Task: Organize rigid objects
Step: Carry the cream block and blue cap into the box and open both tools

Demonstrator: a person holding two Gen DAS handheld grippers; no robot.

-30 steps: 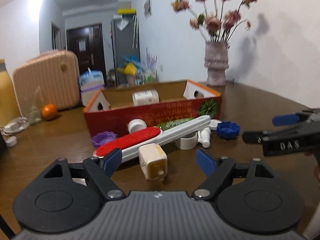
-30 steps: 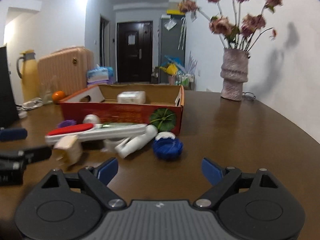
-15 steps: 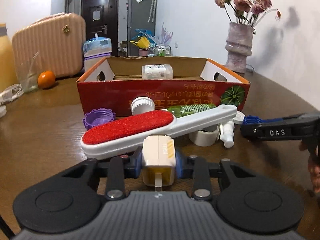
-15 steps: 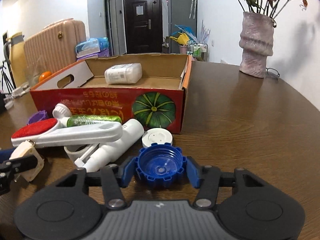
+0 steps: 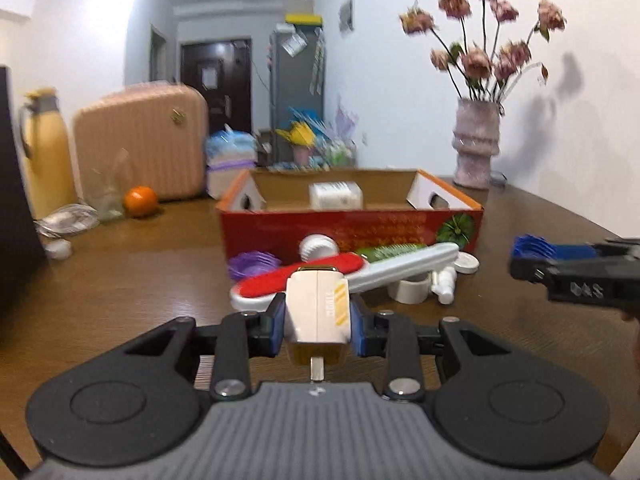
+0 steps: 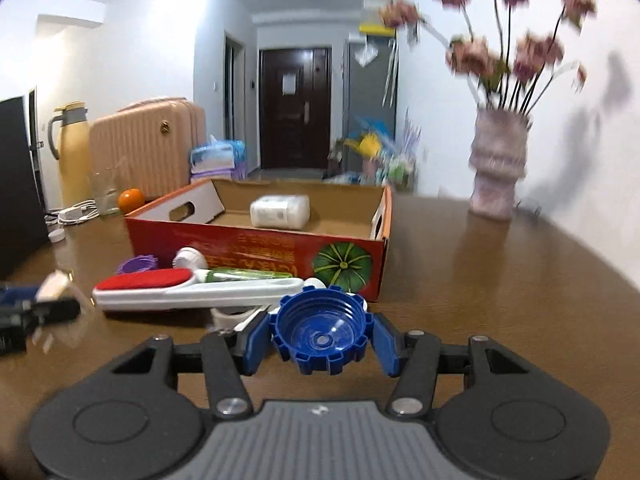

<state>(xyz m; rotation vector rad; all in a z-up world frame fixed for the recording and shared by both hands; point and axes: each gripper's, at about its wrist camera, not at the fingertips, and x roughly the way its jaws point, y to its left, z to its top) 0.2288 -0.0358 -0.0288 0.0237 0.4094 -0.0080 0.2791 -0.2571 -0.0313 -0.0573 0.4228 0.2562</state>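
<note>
Table [image 6: 500, 280] of dark brown wood carries everything we see. On it stands our red cardboard box [image 6: 256, 250], open at the top, with a green pumpkin printed on its front corner; inside it lies a white bottle [image 6: 280, 211] on its side. A pale pink vase [image 6: 497, 168] of dried flowers stands well apart from the box, near the wall.

In front of the box lies a cluster of loose things. We see a white lint brush [image 5: 340, 280] with a red pad lying across the others, a green tube [image 6: 248, 275] behind it against the box front, a purple lid [image 6: 138, 264] at the left end, a roll of white tape [image 5: 410, 290] under the brush handle, and a small white cap [image 5: 468, 263] on the right in the left wrist view.

Our left gripper [image 5: 318, 326] has its blue pads pressed firmly on the two sides of a cream plug adapter [image 5: 318, 312], which sits raised off the wood, its metal prong pointing back toward the camera. Our right gripper [image 6: 322, 338] clamps a blue bottle cap [image 6: 322, 330] from both sides, hollow side facing us, clear of the table and just in front of the cluster. In the left wrist view that gripper shows blurred at the right edge.
</note>
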